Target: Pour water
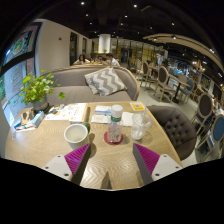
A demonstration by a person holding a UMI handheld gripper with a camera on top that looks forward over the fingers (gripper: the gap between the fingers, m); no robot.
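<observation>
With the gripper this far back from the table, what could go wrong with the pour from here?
1. The bottle stands close beside the glass; the open gripper, closing in, might knock the glass over.
2. Papers lie just behind both, so any spill would likely wet them.
3. The white cup sits near the left finger's path and might get nudged.

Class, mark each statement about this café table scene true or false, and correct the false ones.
1. The tool holds the bottle. False: its fingers are open, with nothing between them.
2. A plastic bottle stands on the wooden table, beyond the fingers. True.
3. A white cup sits beside the bottle. True.
4. The potted plant stands between the bottle and the glass. False: it stands at the table's far end, away from the bottle.
5. A clear glass stands by the bottle. True.
</observation>
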